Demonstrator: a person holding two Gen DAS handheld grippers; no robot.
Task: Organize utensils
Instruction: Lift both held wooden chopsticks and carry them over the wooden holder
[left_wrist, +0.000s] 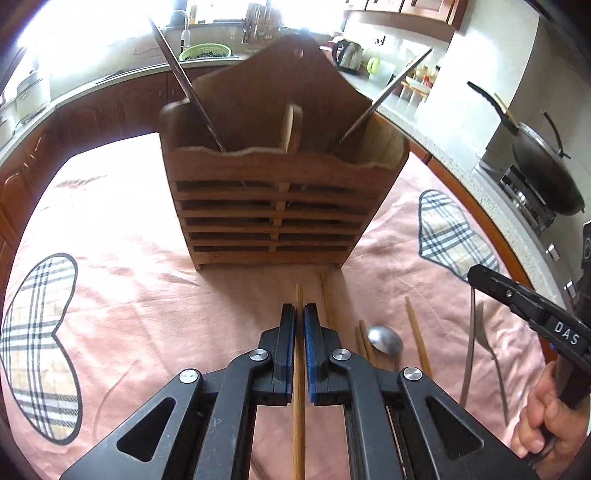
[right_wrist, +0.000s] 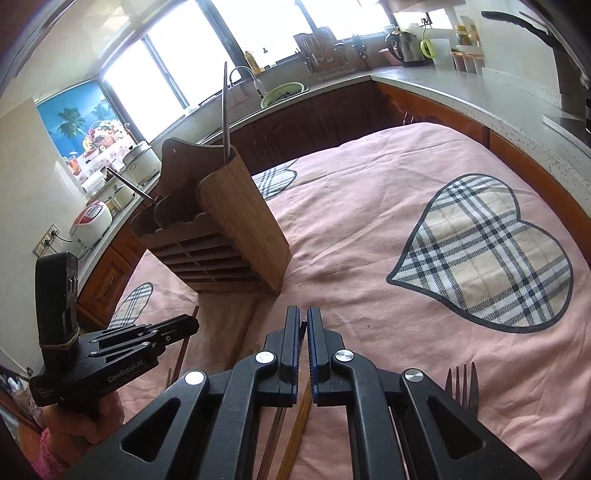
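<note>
The left tool (left_wrist: 299, 314), nearly closed around a light, stiff, slippery chopstick (left_wrist: 299, 398) lying just in front of the wooden holder (left_wrist: 273, 206), should pinch mid-shaft; the right tool (right_wrist: 303, 321) looks nearly closed, seemingly empty.

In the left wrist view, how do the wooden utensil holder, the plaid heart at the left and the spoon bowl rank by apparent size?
1. Wooden utensil holder, by far the largest.
2. Plaid heart, partly cut off by the image edge.
3. Spoon bowl, smallest, though it lies nearest the camera.
</note>
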